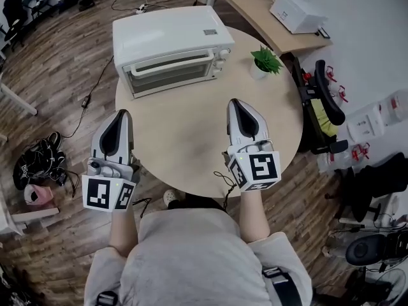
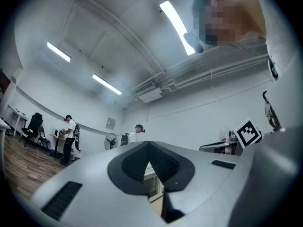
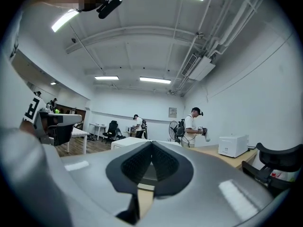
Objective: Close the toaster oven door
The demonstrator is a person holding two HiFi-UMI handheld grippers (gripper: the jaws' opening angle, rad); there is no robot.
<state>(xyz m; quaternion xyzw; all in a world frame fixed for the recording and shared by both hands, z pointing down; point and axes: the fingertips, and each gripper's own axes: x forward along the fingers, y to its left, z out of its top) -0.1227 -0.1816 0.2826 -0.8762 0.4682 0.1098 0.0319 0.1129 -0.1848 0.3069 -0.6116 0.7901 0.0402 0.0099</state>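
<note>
— Two grippers, both held low over the near rim of the round table (image 1: 191,142), at six o'clock. The left gripper (image 1: 121,116) has its jaws pressed together with nothing between them. The right gripper (image 1: 237,105) is the same, pinched on air.

— And the toaster oven (image 1: 169,34)?

— Across the table at about eleven o'clock, well apart from both grippers, its front turned toward the person. The door (image 1: 173,76) looks upright and flat against the body, with its handle (image 1: 172,65) running along the top edge.

— So which step is this?

— As I read it, nothing is under way. Either the door is already shut or the reach hasn't begun. If it needs seating, the next move is a long reach forward with closed jaws and a flat push on that handle, with the light oven kept from sliding back.

— What's the surface like?

— Pale, smooth wood, bare except for the oven and a small potted plant (image 1: 264,59) at one o'clock.

— And the room?

— Dark plank floor (image 1: 64,75), shoes (image 1: 35,158) heaped at nine o'clock, and a cable (image 1: 92,88) trailing away at ten. A desk (image 1: 252,5) carrying a white box (image 1: 296,11) sits further out at one o'clock. Farther off, under strip lights, someone (image 3: 193,126) stands by the white wall.
</note>
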